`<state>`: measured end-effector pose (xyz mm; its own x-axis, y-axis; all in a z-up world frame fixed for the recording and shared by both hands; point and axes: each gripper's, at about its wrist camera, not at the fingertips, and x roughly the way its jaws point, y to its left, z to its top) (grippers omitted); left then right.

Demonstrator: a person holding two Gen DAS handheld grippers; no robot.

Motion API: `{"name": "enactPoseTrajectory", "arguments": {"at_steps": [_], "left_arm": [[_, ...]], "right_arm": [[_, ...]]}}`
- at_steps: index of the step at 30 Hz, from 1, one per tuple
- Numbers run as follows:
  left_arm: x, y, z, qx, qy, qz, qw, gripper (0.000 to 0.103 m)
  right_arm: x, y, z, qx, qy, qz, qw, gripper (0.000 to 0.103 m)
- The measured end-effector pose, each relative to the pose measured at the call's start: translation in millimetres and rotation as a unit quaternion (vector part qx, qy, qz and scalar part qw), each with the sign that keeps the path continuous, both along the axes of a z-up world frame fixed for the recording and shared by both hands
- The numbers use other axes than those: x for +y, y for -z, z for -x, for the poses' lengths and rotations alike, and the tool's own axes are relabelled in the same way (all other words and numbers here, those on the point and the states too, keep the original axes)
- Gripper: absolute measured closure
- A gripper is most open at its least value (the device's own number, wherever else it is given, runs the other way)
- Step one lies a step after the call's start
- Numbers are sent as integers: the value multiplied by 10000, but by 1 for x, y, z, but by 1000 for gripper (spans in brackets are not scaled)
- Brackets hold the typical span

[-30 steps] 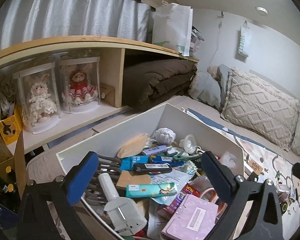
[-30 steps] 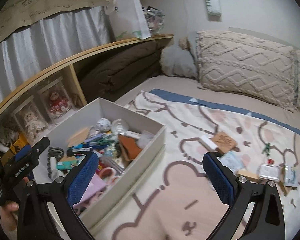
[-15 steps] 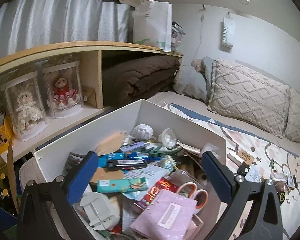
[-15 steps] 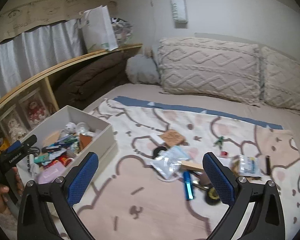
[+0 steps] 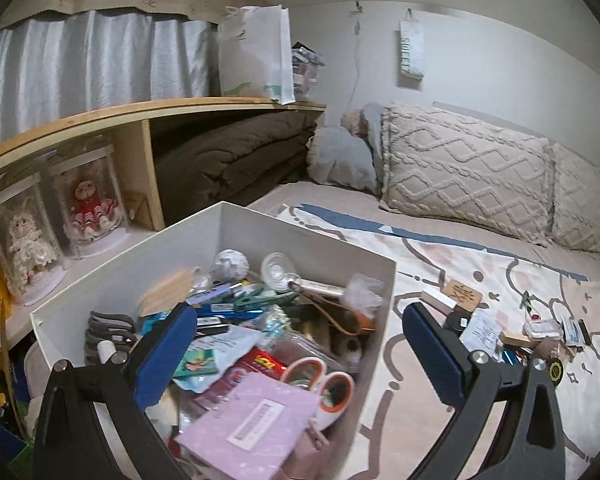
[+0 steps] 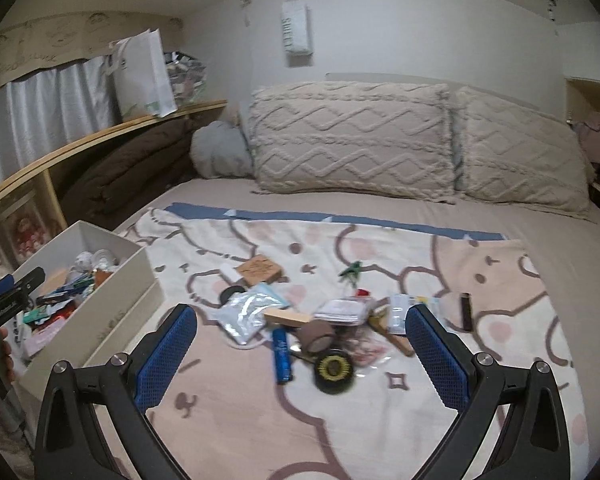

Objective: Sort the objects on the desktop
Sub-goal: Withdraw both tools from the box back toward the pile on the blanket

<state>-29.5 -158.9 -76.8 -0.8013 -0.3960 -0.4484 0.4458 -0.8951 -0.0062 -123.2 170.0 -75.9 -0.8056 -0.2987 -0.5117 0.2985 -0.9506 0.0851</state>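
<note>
Both grippers wide open, empty. Right gripper (image 6: 300, 354) aimed at loose clutter (image 6: 324, 320) mid-frame on blanket; left gripper (image 5: 300, 354) over box (image 5: 384, 292), lower left. Between items, apparently; next: descend, pinch one object.

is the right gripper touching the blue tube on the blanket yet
Apart. In the right wrist view the right gripper is open and empty, and the blue tube lies on the blanket midway between the spread fingers, with bare blanket showing on either side of it.

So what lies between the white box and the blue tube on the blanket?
Right wrist view: only bare printed blanket between the white box and blue tube.
</note>
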Motion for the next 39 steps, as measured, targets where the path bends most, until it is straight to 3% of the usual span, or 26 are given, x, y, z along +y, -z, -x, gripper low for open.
{"name": "enactPoseTrajectory", "arguments": {"at_steps": [8, 16, 22, 28, 32, 39], "left_arm": [[29, 2, 7, 133, 248, -38, 9996, 0], [70, 8, 15, 97, 654, 277, 9974, 0], [97, 21, 25, -6, 1068, 136, 9942, 0], [120, 40, 36, -222, 1404, 85, 9898, 0], [132, 56, 44, -433, 1607, -34, 9860, 0], [151, 90, 64, -969, 1996, -491, 9738, 0]], "right_arm": [[29, 15, -2, 65, 360, 89, 9993, 0], [43, 30, 0, 61, 557, 41, 9984, 0], [50, 44, 3, -73, 605, 147, 9980, 0], [52, 62, 11, -321, 638, 172, 9973, 0], [57, 75, 18, -620, 607, 449, 9952, 0], [56, 97, 24, -936, 627, 523, 9923, 0]]}}
